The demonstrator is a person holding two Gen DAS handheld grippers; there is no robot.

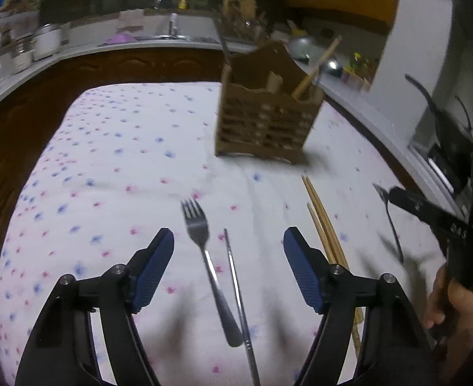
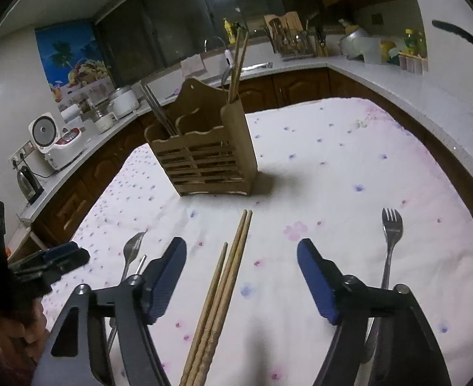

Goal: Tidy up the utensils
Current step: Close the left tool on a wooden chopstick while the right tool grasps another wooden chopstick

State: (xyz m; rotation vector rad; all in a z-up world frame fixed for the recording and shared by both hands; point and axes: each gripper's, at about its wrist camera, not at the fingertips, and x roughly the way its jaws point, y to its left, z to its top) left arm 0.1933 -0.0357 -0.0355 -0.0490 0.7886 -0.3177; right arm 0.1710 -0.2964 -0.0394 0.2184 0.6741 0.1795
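Observation:
A slatted wooden utensil holder (image 1: 265,122) stands on the flowered tablecloth (image 1: 124,148) with wooden chopsticks and metal ones in it. My left gripper (image 1: 228,241) is open just above the cloth. A steel fork (image 1: 201,241) and a metal chopstick (image 1: 236,289) lie between its blue pads, untouched. My right gripper (image 2: 241,251) is also open, with three wooden chopsticks (image 2: 223,283) lying between its fingers. A second fork (image 2: 390,234) lies to its right. The holder (image 2: 204,154) is beyond both grippers.
A kitchen counter (image 2: 300,62) runs around the table's far sides, carrying a rice cooker (image 2: 56,141), a kettle (image 2: 27,180), a sink tap and a dish rack. A person's hand (image 1: 455,299) holds the right gripper at the left wrist view's edge.

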